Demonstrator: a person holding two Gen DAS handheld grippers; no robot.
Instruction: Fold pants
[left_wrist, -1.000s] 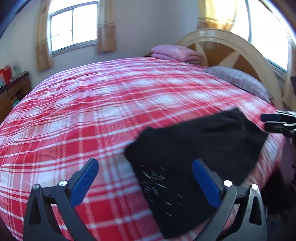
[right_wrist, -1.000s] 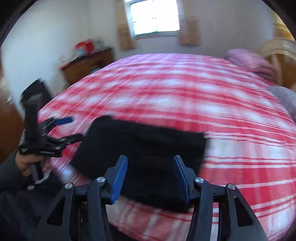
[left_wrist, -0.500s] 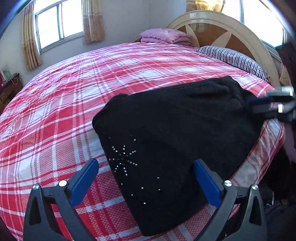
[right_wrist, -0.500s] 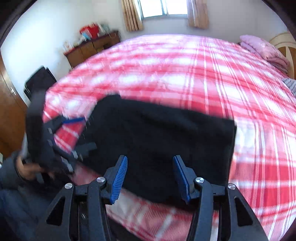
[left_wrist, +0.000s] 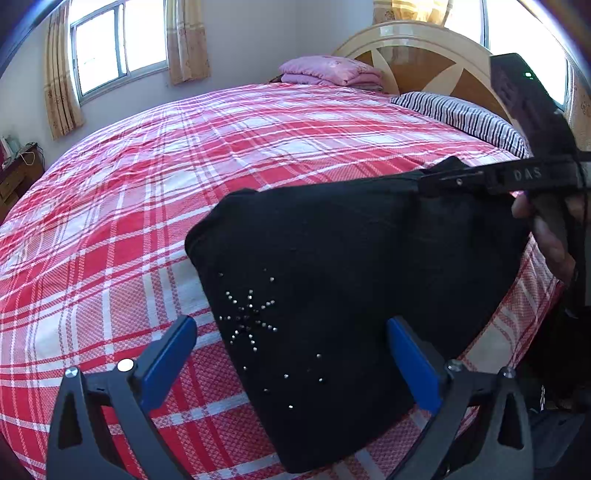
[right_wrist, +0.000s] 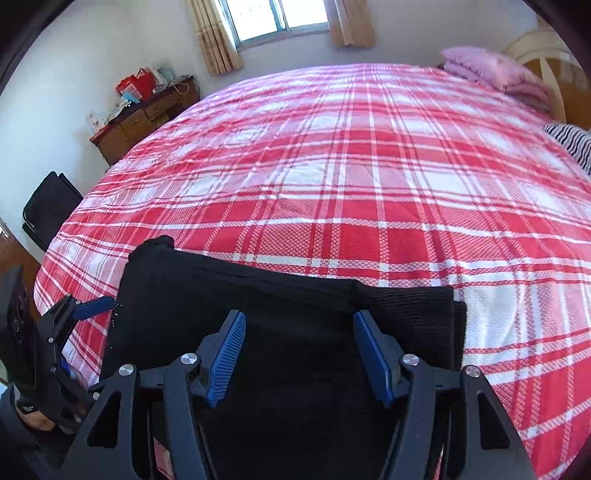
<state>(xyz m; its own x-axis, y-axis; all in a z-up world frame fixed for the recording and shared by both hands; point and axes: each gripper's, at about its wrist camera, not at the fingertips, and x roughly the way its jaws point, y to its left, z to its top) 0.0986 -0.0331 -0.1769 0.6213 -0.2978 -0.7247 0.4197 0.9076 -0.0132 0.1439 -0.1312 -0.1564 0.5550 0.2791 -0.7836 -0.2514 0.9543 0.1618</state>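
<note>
Blue fingers (left_wrist: 166, 354) of the left gripper (left_wrist: 291, 354) are spread wide and hold nothing. They hang just above the near end of the black pants (left_wrist: 351, 280), one finger on each side of that end. I cannot tell if they touch the cloth.

On the right gripper (right_wrist: 299, 354), the fingers (right_wrist: 227, 354) are spread apart too, but not as wide. They are low over the pants (right_wrist: 280, 332), with dark cloth showing between them. They do not pinch it. In the left view, this gripper (left_wrist: 458, 181) sits at the far top edge of the pants, and the hand (left_wrist: 550, 236) holding it shows at the right side.

Folded into a flat block, the pants lie on the red and white plaid bed (left_wrist: 184, 166), at the edge close to the person. Their long side runs along that edge, from one gripper to the other. Shiny dots (left_wrist: 251, 317) make a star shape on the end near the left gripper. At the other end, a ribbed band (right_wrist: 424, 314) shows near the right gripper.
</note>
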